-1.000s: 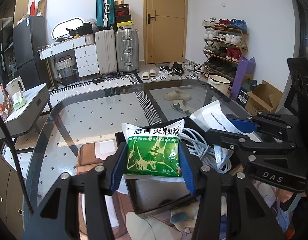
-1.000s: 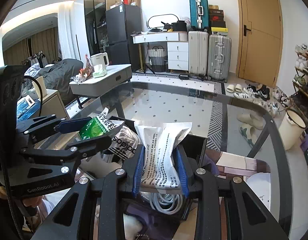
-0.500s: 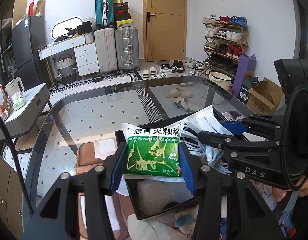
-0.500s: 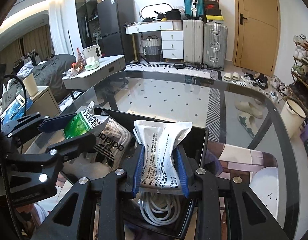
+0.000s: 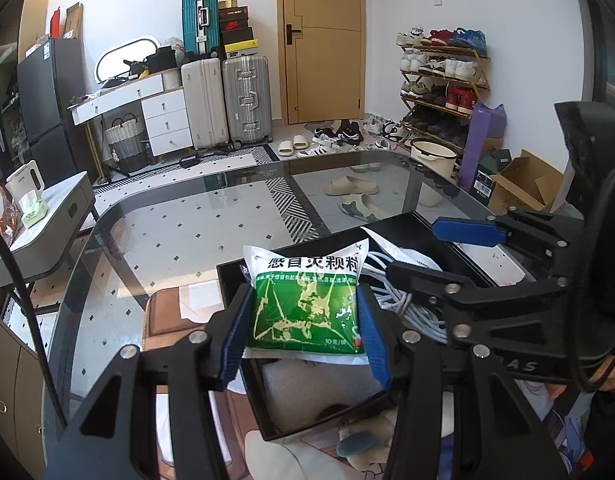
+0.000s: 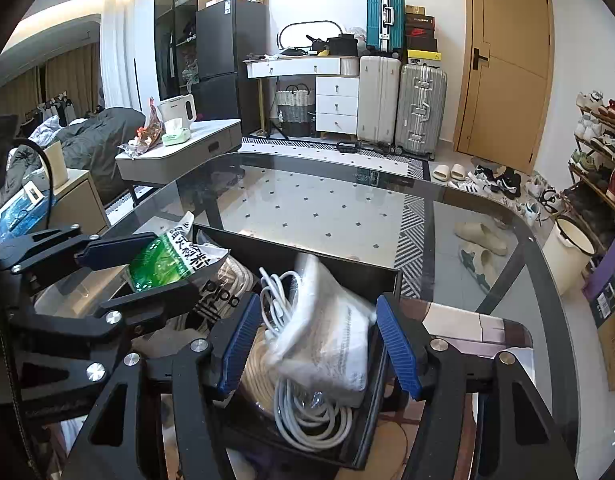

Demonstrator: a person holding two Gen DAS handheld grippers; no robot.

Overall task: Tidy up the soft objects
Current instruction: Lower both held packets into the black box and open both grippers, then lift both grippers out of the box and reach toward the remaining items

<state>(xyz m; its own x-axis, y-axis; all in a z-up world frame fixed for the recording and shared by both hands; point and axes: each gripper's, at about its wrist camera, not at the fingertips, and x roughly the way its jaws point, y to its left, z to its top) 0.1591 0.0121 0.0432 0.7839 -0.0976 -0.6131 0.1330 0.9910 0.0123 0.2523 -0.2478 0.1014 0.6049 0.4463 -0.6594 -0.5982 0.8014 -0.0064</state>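
My left gripper [image 5: 305, 334] is shut on a green and white medicine packet [image 5: 305, 304], held above the near end of a black open box [image 5: 267, 408] on the glass table. In the right wrist view the same packet [image 6: 163, 258] shows at the left. My right gripper [image 6: 317, 344] hangs over the box [image 6: 347, 268] with its jaws opening. The white printed pouch [image 6: 327, 328] lies loose between them, on coiled white cables [image 6: 307, 416], with neither pad pressing it.
The box also holds a white adidas bag [image 6: 219, 296] and foam padding [image 5: 307, 392]. It stands on a glass table [image 5: 187, 232] with a dark rim. Soft items [image 5: 359, 440] lie beneath the glass. Suitcases [image 5: 227, 100] and a shoe rack [image 5: 439, 80] stand far behind.
The right gripper's jaws have spread and the white pouch has dropped from them onto the cables in the box. The left gripper still holds the green packet in the same place.
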